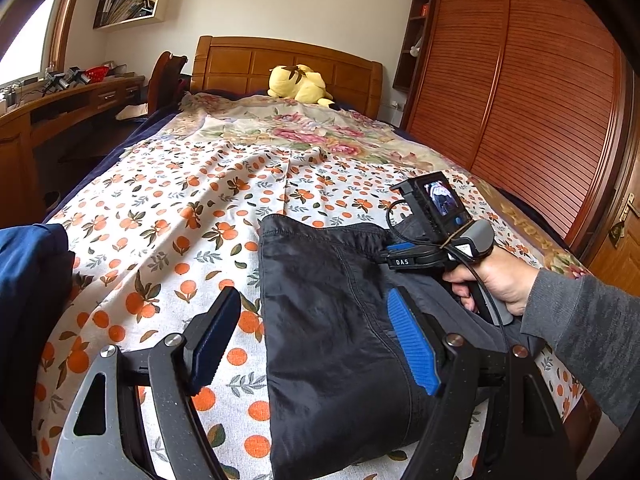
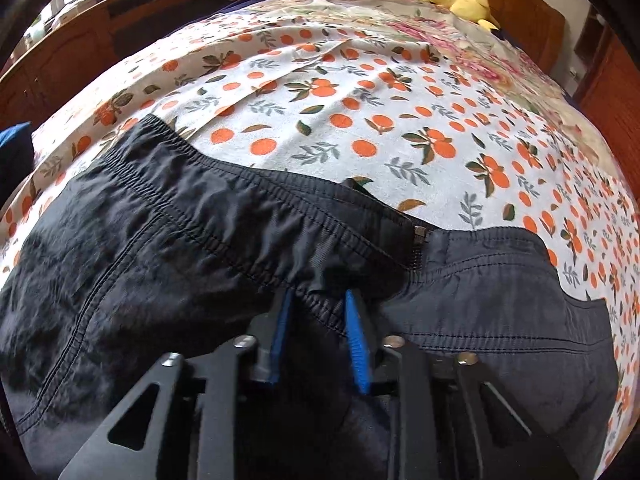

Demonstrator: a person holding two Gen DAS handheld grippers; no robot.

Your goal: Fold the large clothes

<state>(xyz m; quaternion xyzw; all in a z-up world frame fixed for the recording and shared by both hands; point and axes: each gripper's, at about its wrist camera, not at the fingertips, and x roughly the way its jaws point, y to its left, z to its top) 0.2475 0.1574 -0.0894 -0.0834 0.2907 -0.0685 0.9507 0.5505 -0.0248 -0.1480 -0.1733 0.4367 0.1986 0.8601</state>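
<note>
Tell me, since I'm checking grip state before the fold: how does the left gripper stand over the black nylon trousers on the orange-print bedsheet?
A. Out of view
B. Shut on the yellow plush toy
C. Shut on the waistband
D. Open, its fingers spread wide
D: the left gripper has its fingers spread wide above the black nylon trousers, holding nothing.

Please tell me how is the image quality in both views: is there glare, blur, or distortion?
Left wrist view: window overexposed at upper left, strong fisheye bending of wardrobe, dark corners. Right wrist view: bed sheet bulges from distortion; black pants are slightly soft near the right claw, with bright glare at top left.
</note>
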